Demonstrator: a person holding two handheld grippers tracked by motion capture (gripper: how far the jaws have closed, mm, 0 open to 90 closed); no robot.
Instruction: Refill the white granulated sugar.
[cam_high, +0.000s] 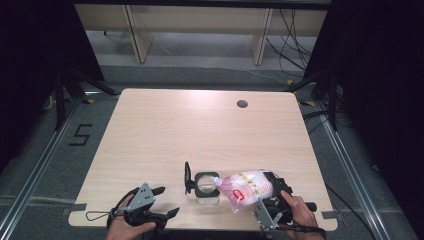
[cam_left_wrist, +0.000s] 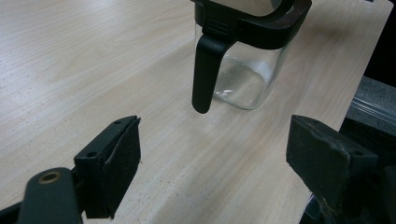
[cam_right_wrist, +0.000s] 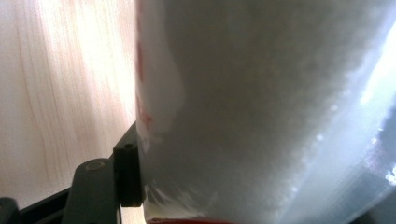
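- pouring set-up near the six o'clock edge of the table (cam_high: 150, 130): a clear glass jar (cam_high: 206, 189) with a black collar stands upright, its hinged lid (cam_high: 187, 177) flipped open toward nine o'clock so the mouth is free.
- right gripper (cam_high: 265, 192), at about five o'clock, pinches a soft refill pouch (cam_high: 245, 189) printed in pink and white; in the right gripper view the left pad (cam_right_wrist: 130, 170) presses flat against the pouch wall, and the pale granular fill shows through the film.
- the pouch lies tipped toward nine o'clock, its narrow spout end touching or just over the jar's rim, likely so the contents can run down into the opening; whether anything flows i cannot tell.
- a grip low on the pouch body, away from the spout, seems chosen to leave the outlet unblocked and let the hand (cam_high: 300, 212) raise the tail end.
- left gripper (cam_high: 162, 202) sits at seven o'clock, near the jar but apart from it, jaws spread wide with nothing between them; its view looks at the jar's black handle (cam_left_wrist: 205, 70) and glass base.
- that waiting pose probably keeps it ready to steady the jar if the pouch nudges it.
- inside the jar, only a little seems to lie at the bottom, so the filling looks barely begun.
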